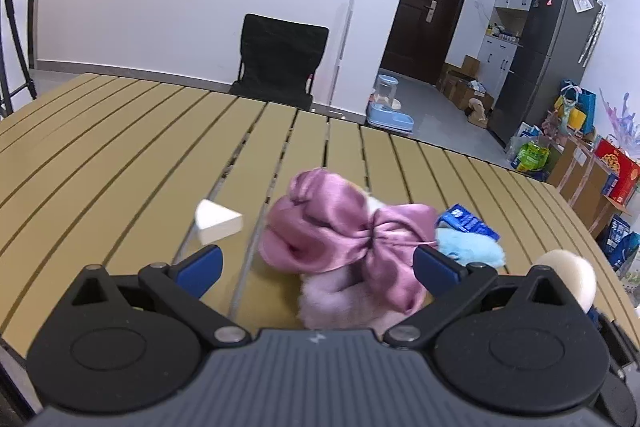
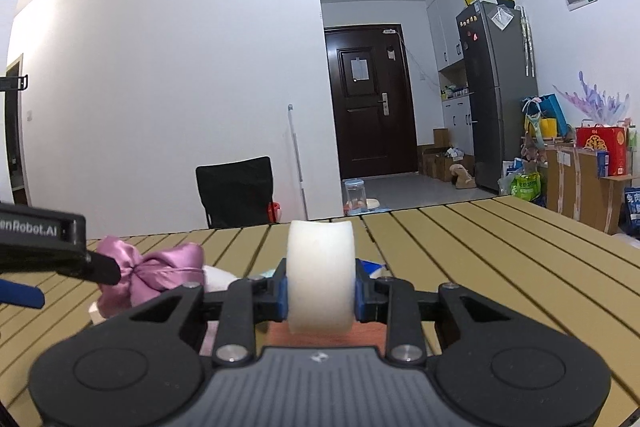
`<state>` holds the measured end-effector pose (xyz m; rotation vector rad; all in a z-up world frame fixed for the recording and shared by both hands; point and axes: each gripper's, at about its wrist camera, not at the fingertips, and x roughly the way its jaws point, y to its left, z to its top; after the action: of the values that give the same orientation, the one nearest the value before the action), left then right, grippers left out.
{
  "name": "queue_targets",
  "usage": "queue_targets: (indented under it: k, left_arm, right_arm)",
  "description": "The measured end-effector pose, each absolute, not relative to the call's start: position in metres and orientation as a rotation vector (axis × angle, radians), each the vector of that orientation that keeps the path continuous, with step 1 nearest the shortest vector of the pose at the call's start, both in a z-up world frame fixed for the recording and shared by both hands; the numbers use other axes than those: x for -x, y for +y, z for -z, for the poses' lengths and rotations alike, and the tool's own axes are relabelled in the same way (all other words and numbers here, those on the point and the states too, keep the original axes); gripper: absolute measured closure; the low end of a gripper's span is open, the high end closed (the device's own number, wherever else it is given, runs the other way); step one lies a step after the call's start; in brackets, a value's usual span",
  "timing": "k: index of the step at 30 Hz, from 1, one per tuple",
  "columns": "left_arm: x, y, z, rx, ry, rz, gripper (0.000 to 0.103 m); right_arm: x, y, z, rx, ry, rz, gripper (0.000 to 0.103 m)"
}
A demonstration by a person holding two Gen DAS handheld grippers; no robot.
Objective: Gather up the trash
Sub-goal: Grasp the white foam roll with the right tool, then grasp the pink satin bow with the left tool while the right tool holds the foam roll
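Right wrist view, nearest first: my right gripper (image 2: 321, 297) has its jaws clamped on a pale, squashy foam piece (image 2: 321, 277), lifted clear of the slatted surface (image 2: 500, 251). I judge that as one bit of trash picked up but not yet dropped anywhere; no bin shows in either view. Beyond it, to the left, lie the pink satin bow (image 2: 150, 271) and the tip of my left gripper.

From the left wrist view, my left gripper (image 1: 318, 267) stands with its jaws wide apart and nothing in them, hovering above the bow, which rests on something pink and fluffy. This view alone shows what is still left on the surface: a white wedge (image 1: 218, 221) just left of the bow, a blue fluffy thing (image 1: 470, 247) and a blue packet (image 1: 466, 221) to its right. Which of these count as trash I cannot tell. Farther back stands a black chair (image 1: 280, 59).
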<state>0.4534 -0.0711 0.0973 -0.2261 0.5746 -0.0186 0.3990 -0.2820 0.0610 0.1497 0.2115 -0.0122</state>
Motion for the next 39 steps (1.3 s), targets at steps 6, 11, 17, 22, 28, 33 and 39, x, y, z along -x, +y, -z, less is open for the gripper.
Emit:
queue_targets:
  k: [6,11,17,22,28,33,39]
  left_arm:
    - [-0.463,-0.086,-0.108,0.176,0.552,0.026,0.000]
    - [-0.475,-0.095,-0.106,0.134,0.562,0.040,0.000]
    - [-0.492,-0.110,-0.093,0.091,0.623,0.061,0.000]
    - [-0.505,-0.121,-0.082,0.034,0.650,0.035,0.000]
    - [-0.518,-0.113,-0.072,0.081,0.679,0.046,0.000]
    - [-0.516,-0.102,-0.074,0.108,0.661,0.071,0.027]
    - [-0.508,-0.097,-0.078,0.111,0.639,0.089,0.041]
  right_arm:
    - [-0.404,-0.302,-0.058,-0.182,0.217,0.028,0.075]
    - [-0.408,-0.305,-0.051,-0.168,0.225,0.036,0.075]
    - [-0.412,-0.308,-0.050,-0.180,0.218,0.049,0.075]
    - [-0.416,-0.310,-0.049,-0.208,0.214,0.055,0.075]
    - [-0.416,-0.310,-0.046,-0.212,0.223,0.046,0.075]
    - [-0.418,-0.310,-0.045,-0.208,0.229,0.043,0.075]
    - [-0.421,-0.310,-0.047,-0.207,0.233,0.036,0.075]
